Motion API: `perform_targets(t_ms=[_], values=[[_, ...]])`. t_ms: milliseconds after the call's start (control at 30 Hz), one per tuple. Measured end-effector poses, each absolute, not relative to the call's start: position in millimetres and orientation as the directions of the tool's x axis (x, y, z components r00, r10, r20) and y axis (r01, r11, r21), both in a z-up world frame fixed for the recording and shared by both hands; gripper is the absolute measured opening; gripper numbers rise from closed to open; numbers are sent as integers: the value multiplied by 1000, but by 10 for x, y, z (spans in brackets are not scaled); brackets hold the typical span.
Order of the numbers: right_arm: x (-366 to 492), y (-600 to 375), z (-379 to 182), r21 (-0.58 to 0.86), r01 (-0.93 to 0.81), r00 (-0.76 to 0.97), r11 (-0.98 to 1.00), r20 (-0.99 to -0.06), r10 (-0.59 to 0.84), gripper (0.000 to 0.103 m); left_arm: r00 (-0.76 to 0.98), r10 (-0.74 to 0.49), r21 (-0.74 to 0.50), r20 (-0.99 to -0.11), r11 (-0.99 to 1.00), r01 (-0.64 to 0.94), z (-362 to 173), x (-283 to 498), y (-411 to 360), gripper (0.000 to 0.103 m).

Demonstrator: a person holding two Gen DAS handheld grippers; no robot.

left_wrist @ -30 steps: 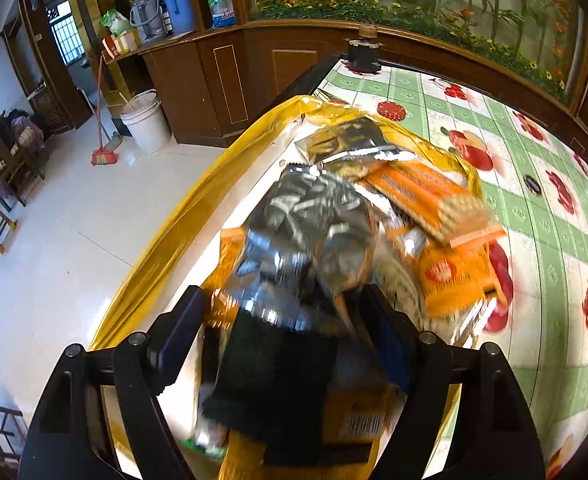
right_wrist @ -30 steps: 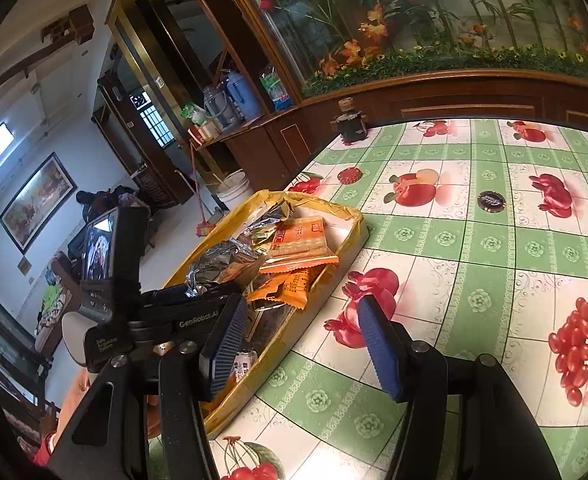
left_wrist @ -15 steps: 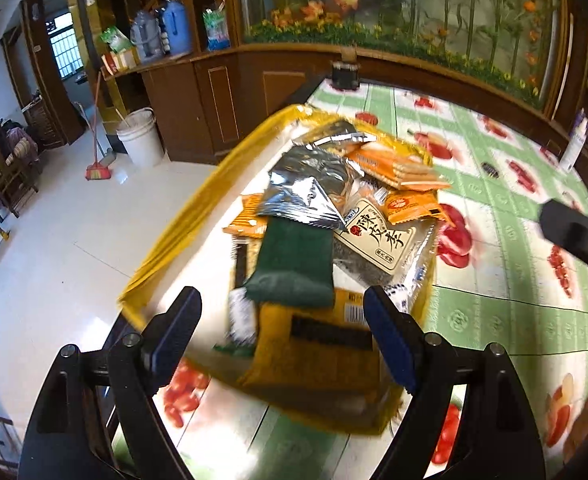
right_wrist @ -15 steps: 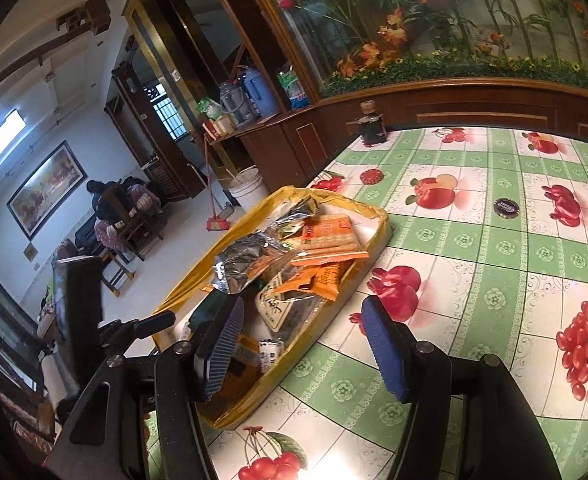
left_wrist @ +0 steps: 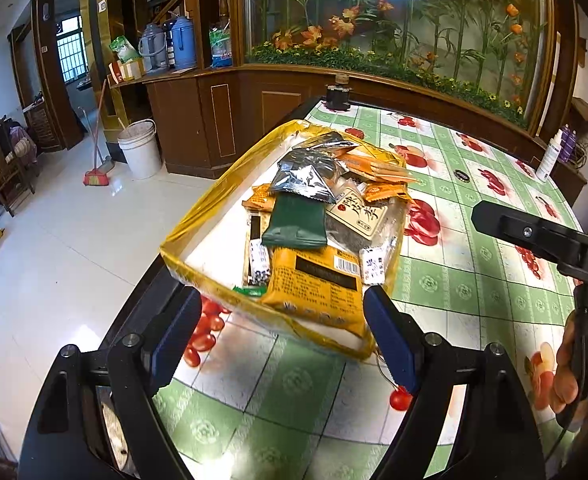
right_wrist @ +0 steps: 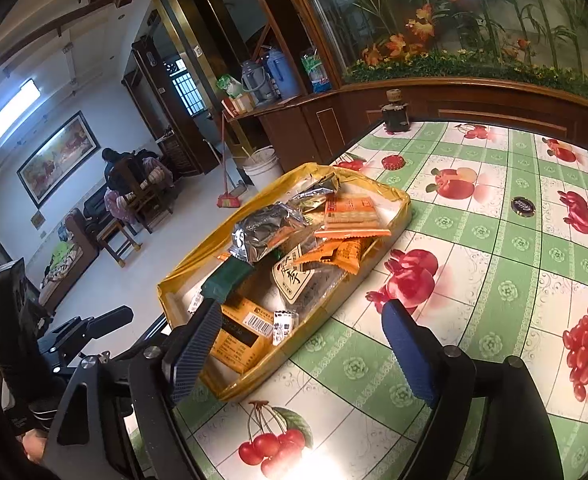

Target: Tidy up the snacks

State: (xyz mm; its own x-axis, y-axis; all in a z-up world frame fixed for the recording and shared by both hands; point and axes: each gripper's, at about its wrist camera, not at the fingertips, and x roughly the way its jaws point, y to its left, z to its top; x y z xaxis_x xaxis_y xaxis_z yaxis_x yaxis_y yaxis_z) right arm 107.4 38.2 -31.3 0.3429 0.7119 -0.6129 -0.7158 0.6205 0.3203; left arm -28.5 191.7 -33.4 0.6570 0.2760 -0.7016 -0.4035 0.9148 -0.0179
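both grippers, left (left_wrist: 277,320) & right (right_wrist: 294,344), hover w/ jaws wide apart, holding nothing, at near end of the shallow yellow tray (left_wrist: 197,216) of piled snack packets (left_wrist: 314,208) on desk edge. prob between placements; next needs another snack.

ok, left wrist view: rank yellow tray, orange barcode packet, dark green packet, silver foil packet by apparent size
1. Yellow plastic-lined tray, largest by far.
2. Orange barcode packet, though it lies nearest the camera.
3. Dark green packet and crinkled silver foil packet look alike; not ranked.
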Motion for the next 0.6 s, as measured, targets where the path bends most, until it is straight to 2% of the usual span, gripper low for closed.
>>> perform_targets(t_ms=[600], values=[[846, 136, -475, 255, -792, 283, 554, -651, 704, 88, 690, 256, -13, -677, 933, -359, -190, -600, 1508, 84]])
